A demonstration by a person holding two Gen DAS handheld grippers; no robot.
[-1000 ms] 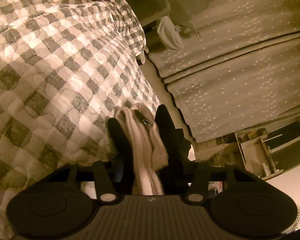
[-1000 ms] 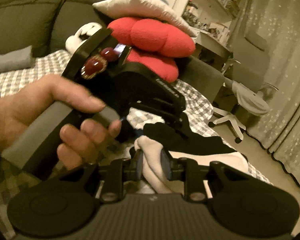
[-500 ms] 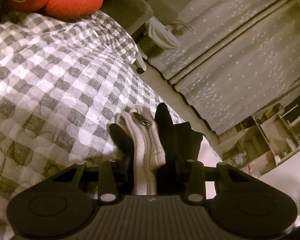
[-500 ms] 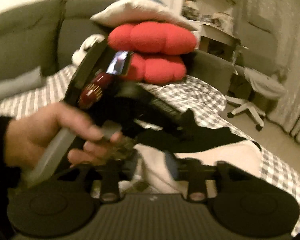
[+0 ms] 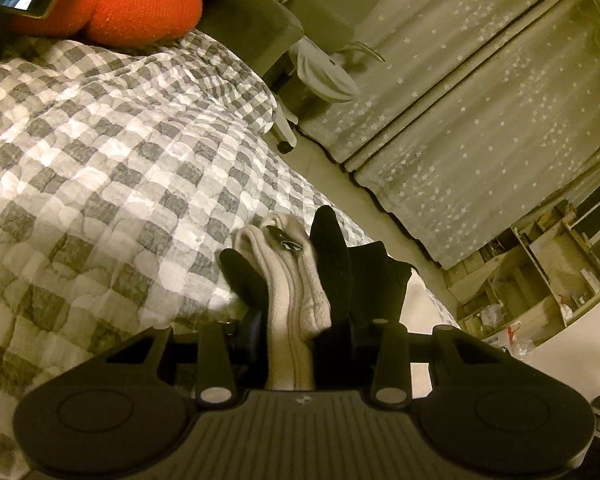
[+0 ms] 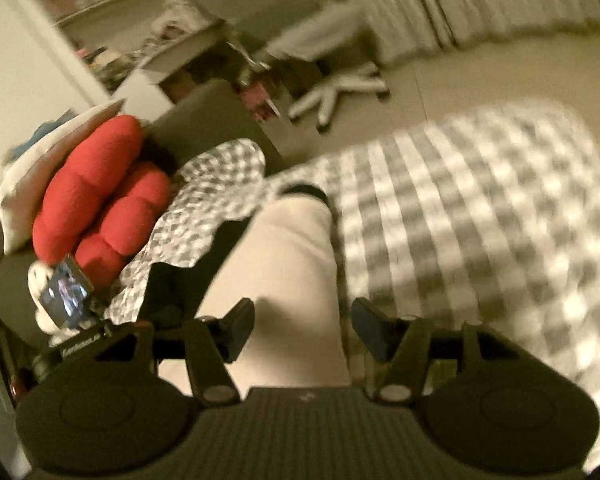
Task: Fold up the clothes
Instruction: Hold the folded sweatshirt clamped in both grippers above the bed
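Comparing with 0.5 s ago, we see our right gripper has let go, jaws now apart over the cream garment on the checked quilt; our left gripper stays clamped on its bunched edge, likely finishing 1 fold.

Left gripper: black fingers, ribbed black body showing two round discs, silver screws. Right gripper: matching black build, showing blue-tinted pads.

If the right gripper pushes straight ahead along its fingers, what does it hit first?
Probably the cream garment: it lies between the open right gripper fingers and stretches ahead over the checked blanket. Frame is blurred, depth uncertain.
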